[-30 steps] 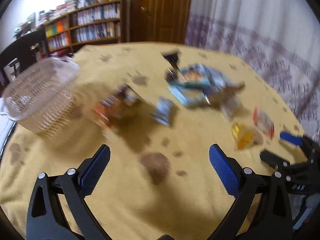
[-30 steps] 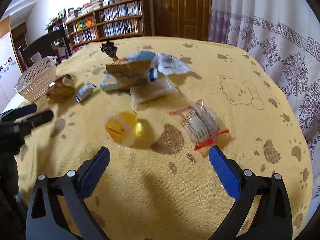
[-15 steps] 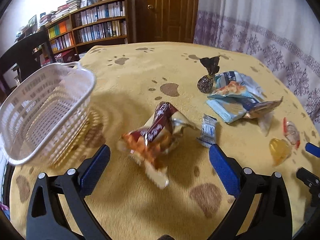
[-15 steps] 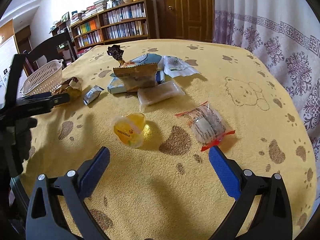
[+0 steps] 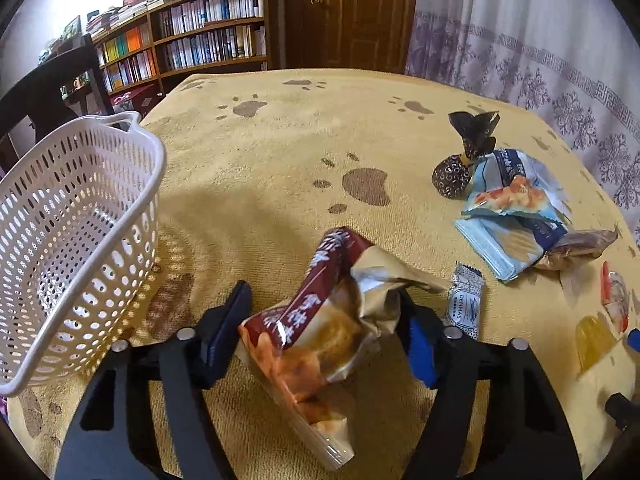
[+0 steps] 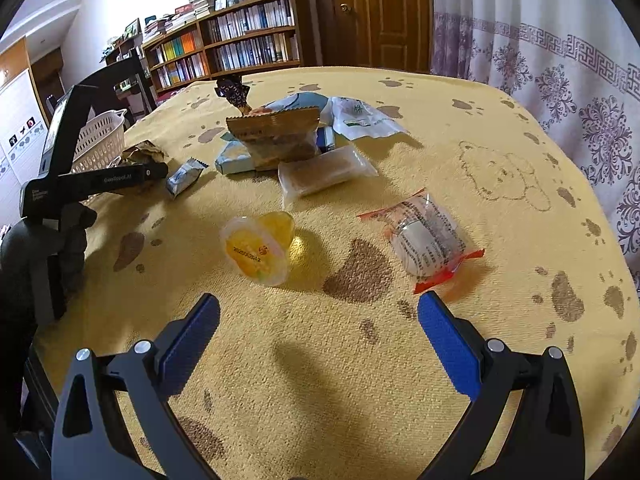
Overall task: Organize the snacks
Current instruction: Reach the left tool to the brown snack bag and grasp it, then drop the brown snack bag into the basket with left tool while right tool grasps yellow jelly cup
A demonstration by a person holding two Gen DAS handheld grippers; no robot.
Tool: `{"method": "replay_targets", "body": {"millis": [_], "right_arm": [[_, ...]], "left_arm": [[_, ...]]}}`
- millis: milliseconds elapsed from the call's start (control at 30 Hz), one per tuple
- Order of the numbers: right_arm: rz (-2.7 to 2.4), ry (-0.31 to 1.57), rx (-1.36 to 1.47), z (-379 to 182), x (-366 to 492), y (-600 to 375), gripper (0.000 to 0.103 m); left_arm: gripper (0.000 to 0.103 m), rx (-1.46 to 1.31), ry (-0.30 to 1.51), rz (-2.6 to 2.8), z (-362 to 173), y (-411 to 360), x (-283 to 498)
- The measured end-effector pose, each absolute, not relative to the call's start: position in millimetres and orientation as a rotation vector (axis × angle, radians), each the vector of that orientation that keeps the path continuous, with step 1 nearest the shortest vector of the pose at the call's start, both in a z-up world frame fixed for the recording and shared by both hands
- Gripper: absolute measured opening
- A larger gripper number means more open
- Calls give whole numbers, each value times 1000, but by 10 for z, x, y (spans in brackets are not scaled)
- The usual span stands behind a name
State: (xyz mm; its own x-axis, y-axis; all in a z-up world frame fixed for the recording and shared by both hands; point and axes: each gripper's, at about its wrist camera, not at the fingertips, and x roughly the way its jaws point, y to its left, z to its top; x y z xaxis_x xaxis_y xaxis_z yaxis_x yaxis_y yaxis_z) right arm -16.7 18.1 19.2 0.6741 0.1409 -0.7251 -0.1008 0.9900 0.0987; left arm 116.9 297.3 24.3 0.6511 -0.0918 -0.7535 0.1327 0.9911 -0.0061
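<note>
Change: since half a second ago the left gripper [image 5: 322, 326] has narrowed from a wide spread to a pinch around the crumpled maroon-and-gold foil snack bag [image 5: 320, 320], which lay loose ahead of it then.
Left gripper: its blue pads [image 5: 224, 328] press both flanks of the snack bag; whether the bag is clear of the cloth cannot be told.
Right gripper: the right gripper [image 6: 318, 334] is spread wide with nothing between its blue pads [image 6: 446, 332], over bare cloth.
Ahead of right gripper: a clear cup of yellow jelly [image 6: 258, 250] lies just beyond its left finger; a clear pouch with red-orange sealed ends [image 6: 426, 236] lies just beyond its right finger.
Farther ahead: a heap of pale blue, brown and clear snack packets [image 6: 288, 140], with a dark foil-wrapped sweet [image 5: 460, 168] at its far edge.
Beside left gripper: a small silver wrapped bar [image 5: 464, 304] lies just off its right finger.
Left of left gripper: a white perforated plastic basket [image 5: 132, 216] stands upright on the cloth, holding no snacks.
Surface: a yellow paw-print tablecloth [image 6: 360, 380] lies under everything.
</note>
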Motion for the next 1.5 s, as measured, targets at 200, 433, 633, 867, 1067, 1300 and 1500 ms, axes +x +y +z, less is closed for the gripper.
{"method": "replay_targets", "body": {"millis": [200,433,633,867,1067,1300,1500], "right_arm": [[148,828,49,185,-136,230,98],[160,842,73,194,6,345,93],[154,867,66,190,206,536,76],[82,876,37,140,304,634,50],[73,858,53,134,284,606,46],[66,848,41,127,268,623,46],[66,849,37,119,265,631,46]], "left_arm": [[62,28,793,-110,323,3047,996],[61,22,725,-121,500,3069,800],[61,7,682,-110,722,3127,685],[61,-31,635,-76,1004,3329,624],[61,-77,579,-28,1232,3631,566],[61,-149,542,62,1383,4083,614],[62,-205,546,163,1343,4438,697]]}}
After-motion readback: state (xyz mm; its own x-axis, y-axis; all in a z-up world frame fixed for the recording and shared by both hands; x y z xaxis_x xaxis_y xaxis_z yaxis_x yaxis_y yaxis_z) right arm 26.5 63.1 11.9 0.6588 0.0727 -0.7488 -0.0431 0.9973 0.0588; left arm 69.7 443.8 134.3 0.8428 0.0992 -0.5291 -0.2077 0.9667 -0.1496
